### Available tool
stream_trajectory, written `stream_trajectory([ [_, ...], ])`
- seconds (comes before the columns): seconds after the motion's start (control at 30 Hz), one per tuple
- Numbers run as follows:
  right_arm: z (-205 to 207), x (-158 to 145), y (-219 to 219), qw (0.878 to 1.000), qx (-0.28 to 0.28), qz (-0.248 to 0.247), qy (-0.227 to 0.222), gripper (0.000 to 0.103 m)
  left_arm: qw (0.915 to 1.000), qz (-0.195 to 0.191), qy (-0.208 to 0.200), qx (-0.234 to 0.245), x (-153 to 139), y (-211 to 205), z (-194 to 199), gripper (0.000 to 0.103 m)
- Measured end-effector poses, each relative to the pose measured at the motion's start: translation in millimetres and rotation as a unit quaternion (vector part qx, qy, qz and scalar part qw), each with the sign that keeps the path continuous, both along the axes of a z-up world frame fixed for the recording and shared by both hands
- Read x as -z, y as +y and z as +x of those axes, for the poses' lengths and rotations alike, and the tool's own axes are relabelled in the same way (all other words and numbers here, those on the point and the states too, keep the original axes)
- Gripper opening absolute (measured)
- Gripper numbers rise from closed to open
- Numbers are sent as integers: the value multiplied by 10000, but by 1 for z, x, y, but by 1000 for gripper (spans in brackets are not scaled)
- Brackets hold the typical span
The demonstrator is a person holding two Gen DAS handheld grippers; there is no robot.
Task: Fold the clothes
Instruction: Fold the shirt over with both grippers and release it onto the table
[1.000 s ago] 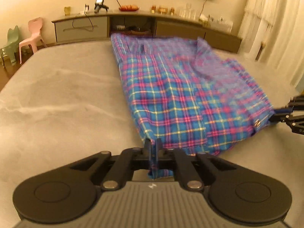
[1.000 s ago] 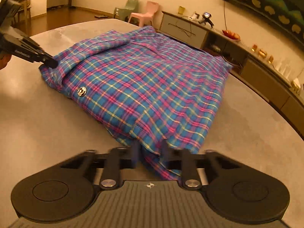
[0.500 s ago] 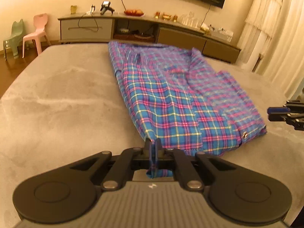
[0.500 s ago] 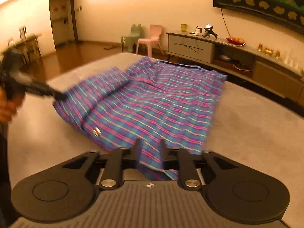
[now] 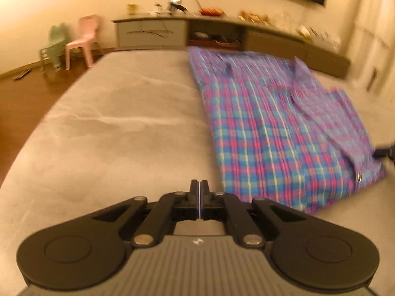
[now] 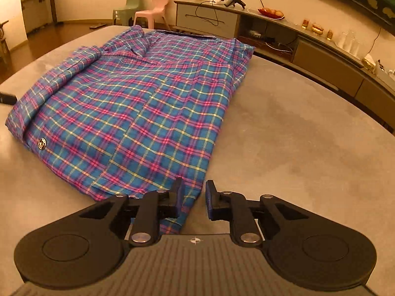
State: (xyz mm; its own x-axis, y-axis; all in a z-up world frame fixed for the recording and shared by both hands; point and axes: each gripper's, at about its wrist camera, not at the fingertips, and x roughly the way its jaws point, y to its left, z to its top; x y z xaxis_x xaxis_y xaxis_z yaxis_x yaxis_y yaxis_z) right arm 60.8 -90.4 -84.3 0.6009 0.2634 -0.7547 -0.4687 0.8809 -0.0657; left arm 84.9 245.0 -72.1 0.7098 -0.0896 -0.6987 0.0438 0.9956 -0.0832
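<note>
The plaid shirt (image 6: 138, 103) lies folded flat on the counter (image 6: 308, 135), centre frame. Left gripper (image 5: 198, 192) is together, empty; right gripper (image 6: 193, 192) is apart, straddling the near hem. Perhaps one fold left.

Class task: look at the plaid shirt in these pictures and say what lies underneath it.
The plaid shirt lies folded on the grey table, which shows all round it. The shirt's lower layers and the tabletop directly beneath are covered, so nothing more can be told.
</note>
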Motion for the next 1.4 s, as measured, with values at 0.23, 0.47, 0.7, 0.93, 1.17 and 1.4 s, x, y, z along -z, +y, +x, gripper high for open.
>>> stream_trajectory([
  [0.23, -42, -60, 68, 9904, -503, 744, -1055, 62, 9986, 35, 44, 516, 11, -43, 17, 67],
  [0.47, -9, 1, 163, 9896, -1236, -254, -690, 39, 9944, 865, 16, 604, 36, -51, 16, 10],
  [0.7, 40, 5, 144, 9964, -502, -532, -422, 34, 9973, 695, 149, 156, 34, -10, 11, 8],
  [0.93, 54, -13, 137, 9974, -192, -385, -585, 35, 9915, 336, -1006, 756, -12, -33, -9, 16],
  [1.17, 61, -13, 129, 9827, 510, -1035, -1449, 52, 9895, 376, -543, 1286, 13, -61, 16, 18],
  [1.4, 65, 9, 129, 9568, 413, -2142, -1920, 66, 9941, 258, -19, 1056, 28, -44, 28, 20],
])
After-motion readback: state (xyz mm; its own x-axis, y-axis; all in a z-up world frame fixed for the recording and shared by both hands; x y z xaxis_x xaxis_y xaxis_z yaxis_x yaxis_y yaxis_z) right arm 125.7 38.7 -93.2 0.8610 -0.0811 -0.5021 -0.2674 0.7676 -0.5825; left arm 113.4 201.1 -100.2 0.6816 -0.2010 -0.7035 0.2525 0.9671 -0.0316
